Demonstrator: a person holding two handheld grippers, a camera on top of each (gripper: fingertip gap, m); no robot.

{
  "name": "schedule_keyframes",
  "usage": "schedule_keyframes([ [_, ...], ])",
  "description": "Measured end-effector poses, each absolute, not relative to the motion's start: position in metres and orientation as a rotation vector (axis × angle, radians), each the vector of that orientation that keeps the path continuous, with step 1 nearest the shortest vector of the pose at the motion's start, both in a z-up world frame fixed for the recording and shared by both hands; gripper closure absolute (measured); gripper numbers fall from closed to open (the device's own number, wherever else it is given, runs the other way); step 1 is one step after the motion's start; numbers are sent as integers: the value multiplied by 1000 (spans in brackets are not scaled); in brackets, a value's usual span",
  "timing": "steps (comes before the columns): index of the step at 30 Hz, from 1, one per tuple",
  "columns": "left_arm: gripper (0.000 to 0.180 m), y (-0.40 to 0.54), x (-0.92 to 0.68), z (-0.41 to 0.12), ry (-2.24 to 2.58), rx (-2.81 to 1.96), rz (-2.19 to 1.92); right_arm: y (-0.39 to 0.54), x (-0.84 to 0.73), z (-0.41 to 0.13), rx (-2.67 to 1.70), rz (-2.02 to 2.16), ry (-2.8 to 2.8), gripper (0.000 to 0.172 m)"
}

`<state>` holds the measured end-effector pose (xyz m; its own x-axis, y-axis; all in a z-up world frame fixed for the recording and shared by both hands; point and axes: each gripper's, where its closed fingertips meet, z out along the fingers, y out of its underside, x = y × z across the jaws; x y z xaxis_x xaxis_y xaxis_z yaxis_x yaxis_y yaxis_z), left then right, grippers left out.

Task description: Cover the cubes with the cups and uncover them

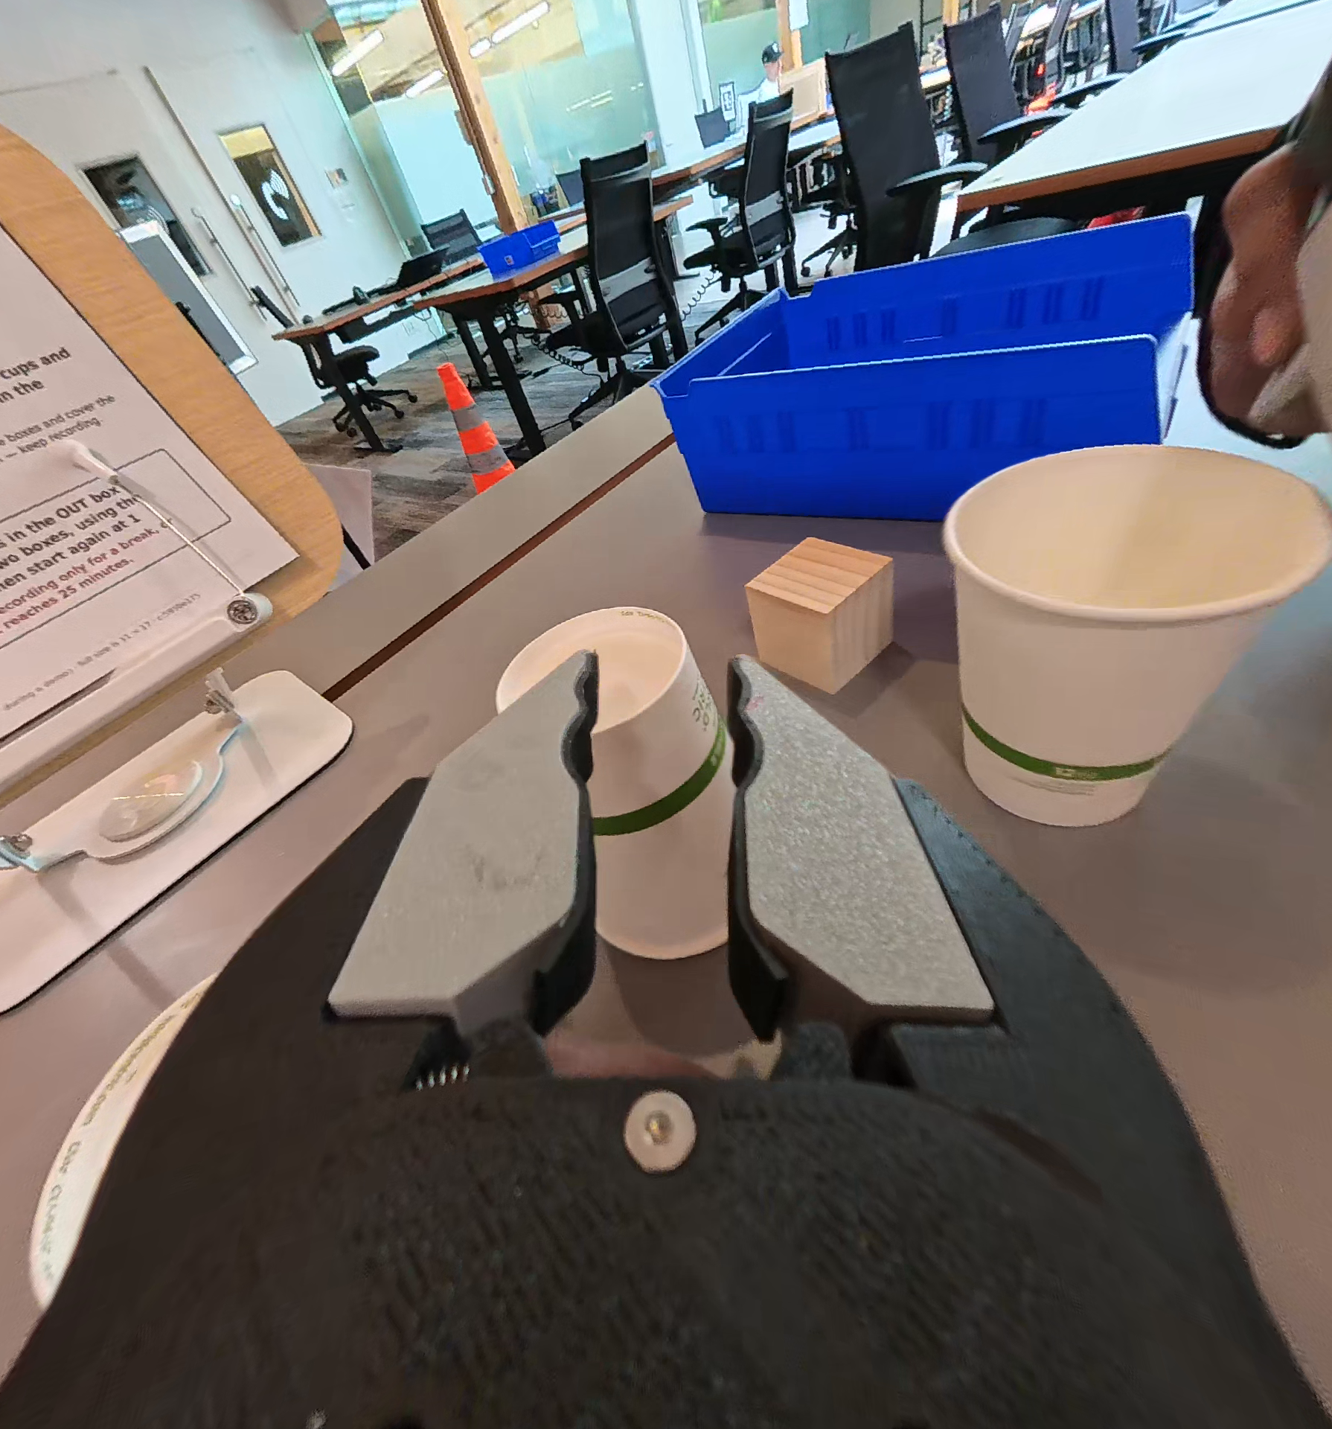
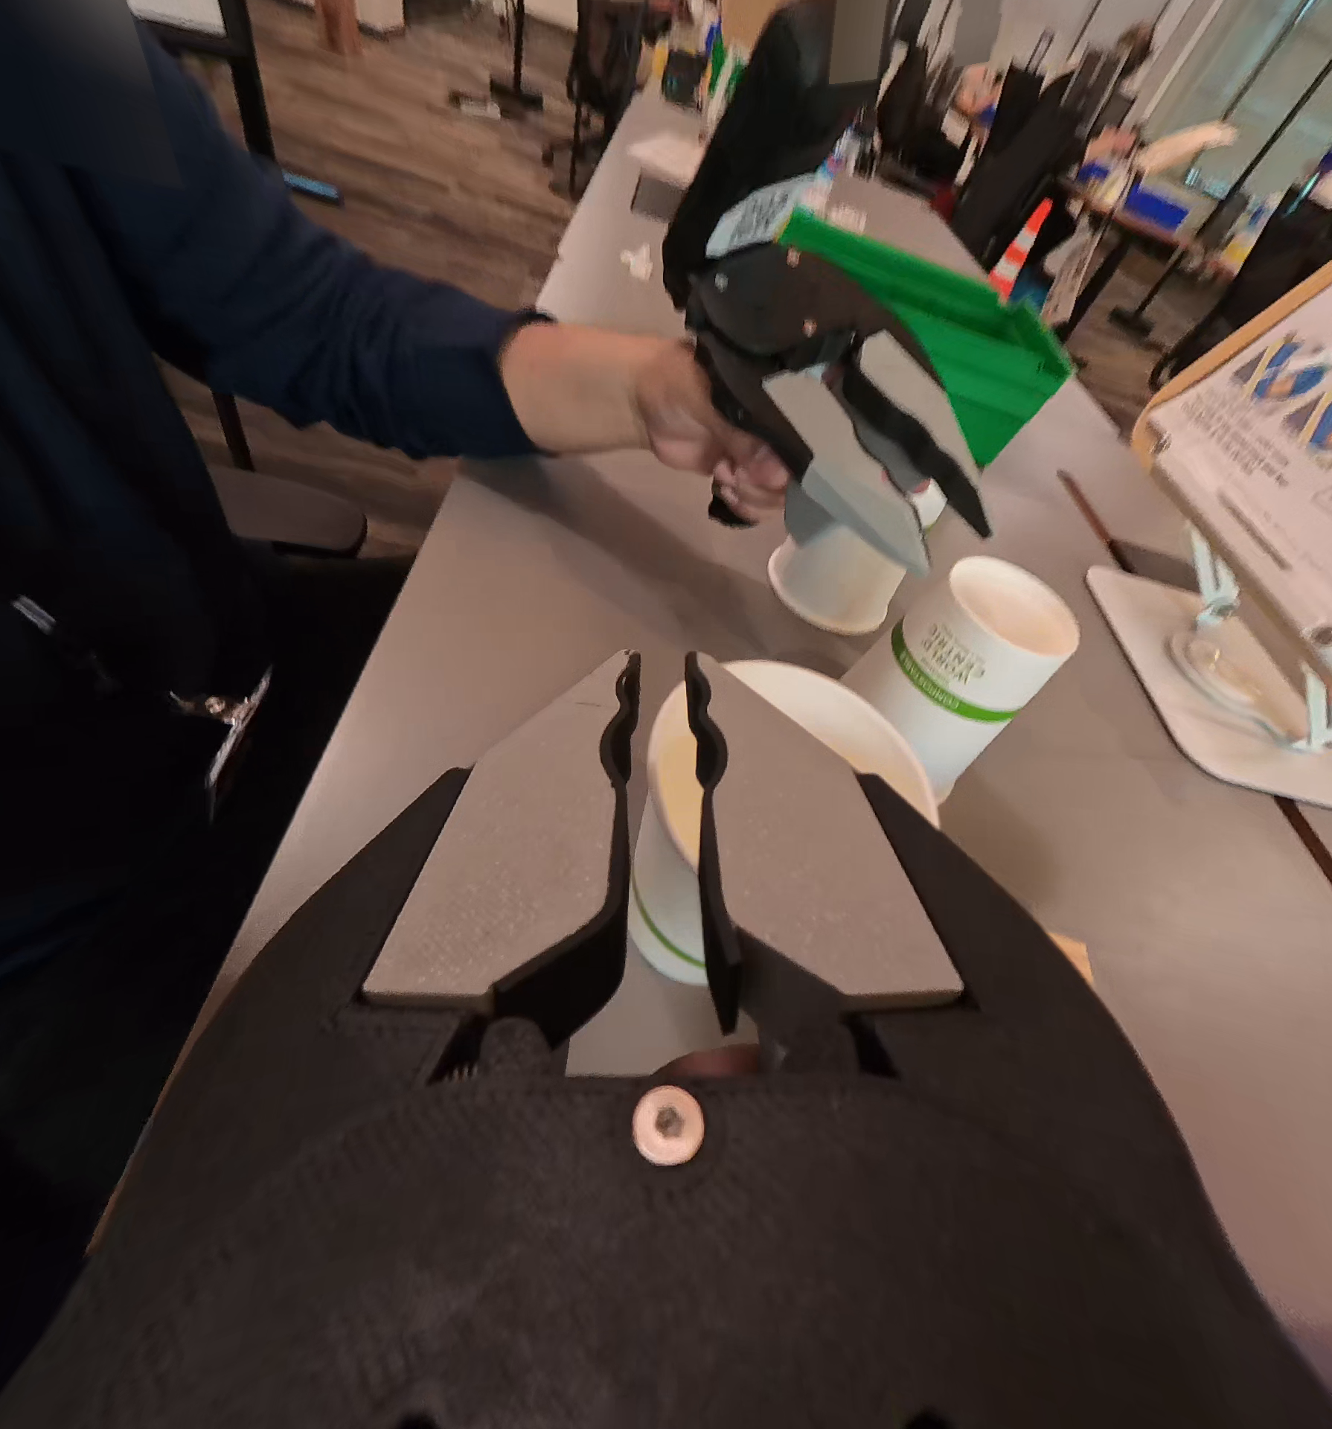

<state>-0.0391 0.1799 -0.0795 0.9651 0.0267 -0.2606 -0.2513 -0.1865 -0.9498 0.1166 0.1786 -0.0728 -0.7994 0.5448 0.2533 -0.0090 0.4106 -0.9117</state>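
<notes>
Left wrist view: left gripper [image 1: 659, 696] clamps inverted paper cup [image 1: 647, 796] at centre, likely lifting it; bare wooden cube [image 1: 821, 619] right of centre

Right wrist view: right gripper [image 2: 659, 700], jaws narrowly parted, straddles upright cup [image 2: 725, 789] rim, seemingly releasing it at centre

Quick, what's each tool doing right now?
Left tool: around the tilted upside-down cup; grip cannot be told.
Right tool: slightly open, astride the rim of the upright cup, not pinching it.

Open-plan office: desks [image 1: 493, 286], swivel chairs [image 1: 624, 255].
</notes>
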Motion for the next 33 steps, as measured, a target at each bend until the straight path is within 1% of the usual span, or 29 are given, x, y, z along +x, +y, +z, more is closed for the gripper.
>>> schedule_keyframes([
  [3,148,182,-40,-81,187,-1749,289,174,119,-53,-390,1507,-2045,165],
  [6,150,185,-32,-88,196,-1775,235,169,120,-46,-359,1575,-2016,166],
  [9,150,190,-37,-95,214,-1802,291,163,118,-48,-357,1615,-2036,166],
  [11,147,193,-35,-96,224,-1807,284,160,114,-53,-366,1612,-2062,166],
  [15,147,200,-33,-98,232,-1836,280,152,110,-61,-367,1618,-2106,166],
  [16,150,201,-36,-99,224,-1843,291,151,109,-61,-367,1620,-2111,166],
  [17,163,202,-38,-102,223,-1859,295,150,108,-62,-369,1621,-2114,166],
  [18,169,202,-41,-101,207,-1846,307,150,108,-62,-371,1622,-2114,166],
  [23,179,195,-36,-98,221,-1867,230,153,106,-59,-384,1655,-2082,166],
  [27,179,187,-29,-82,242,-1788,189,158,107,-50,-383,1716,-2031,167],
  [30,179,177,-22,-52,245,-1646,138,163,106,-38,-418,1778,-1965,167],
  [31,180,171,-15,-38,264,-1569,108,166,103,-34,-446,1796,-1933,165],
  [33,180,158,-4,-13,277,-1444,34,175,95,-26,-533,1839,-1861,155],
])
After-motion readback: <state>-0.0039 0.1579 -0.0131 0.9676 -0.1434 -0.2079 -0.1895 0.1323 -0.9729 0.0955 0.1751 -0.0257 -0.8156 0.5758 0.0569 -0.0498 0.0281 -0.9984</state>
